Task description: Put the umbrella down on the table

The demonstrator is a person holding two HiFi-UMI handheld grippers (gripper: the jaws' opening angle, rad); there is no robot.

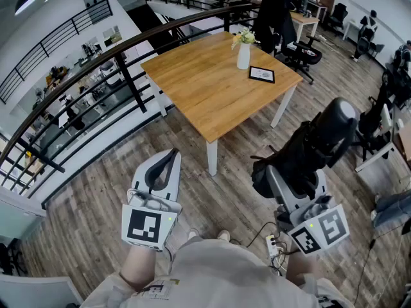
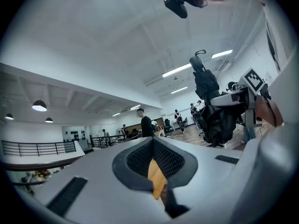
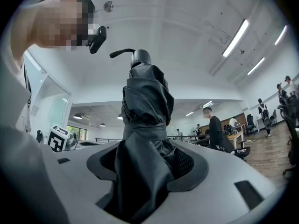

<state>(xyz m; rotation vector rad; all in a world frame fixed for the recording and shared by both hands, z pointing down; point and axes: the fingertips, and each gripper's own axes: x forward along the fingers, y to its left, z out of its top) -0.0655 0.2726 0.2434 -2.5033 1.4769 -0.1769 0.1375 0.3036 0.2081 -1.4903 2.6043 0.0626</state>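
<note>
My right gripper [image 1: 299, 173] is shut on a folded black umbrella [image 1: 316, 140], held out over the wooden floor to the right of the table. In the right gripper view the umbrella [image 3: 145, 106] stands up between the jaws [image 3: 145, 168], its strap wrapped round it and its hooked handle on top. The square wooden table [image 1: 205, 88] stands ahead on white legs. My left gripper [image 1: 168, 160] is held low at the left, shut with nothing in it. Through its jaws [image 2: 156, 168] only a sliver of the table [image 2: 157, 177] shows. The umbrella [image 2: 210, 111] also appears in the left gripper view at the right.
On the table's far side stand a white vase with flowers [image 1: 243, 53] and a small dark frame [image 1: 262, 74]. A black railing [image 1: 96, 101] curves along the left, with a drop to a lower floor behind it. Office chairs [image 1: 302, 53] and desks stand beyond the table.
</note>
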